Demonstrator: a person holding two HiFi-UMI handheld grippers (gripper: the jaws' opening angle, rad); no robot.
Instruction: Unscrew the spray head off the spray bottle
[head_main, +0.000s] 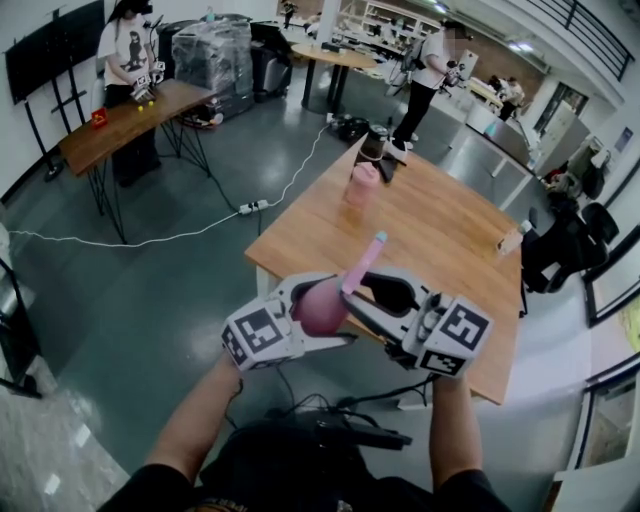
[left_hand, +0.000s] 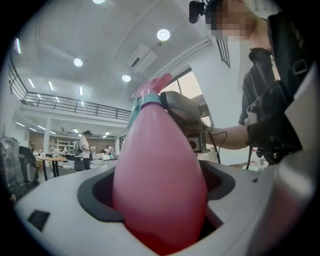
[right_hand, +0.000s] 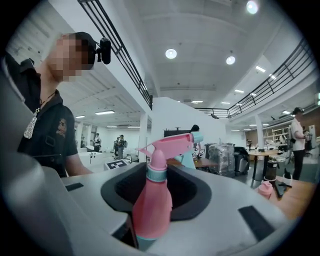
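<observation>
- A wooden table (head_main: 440, 235) fills the centre right of the head view.
- A pink container (head_main: 362, 185) stands near its far end, with a dark cup (head_main: 374, 145) just behind.
- A white cable (head_main: 190, 232) crosses the grey floor at left.
- A second table (head_main: 135, 120) with a person (head_main: 124, 50) behind it is at upper left.

Left gripper view: spray head (left_hand: 154, 86) mostly hidden behind bottle (left_hand: 160, 180); bottle btm lost in claw (left_hand: 157, 200)

We see a glossy grey concrete floor (head_main: 150, 300) with a white cable (head_main: 130, 241) trailing across it, a long wooden table on black legs (head_main: 130, 115) near the white wall (head_main: 15, 140), and round ceiling lights (right_hand: 171, 53) glowing overhead.
</observation>
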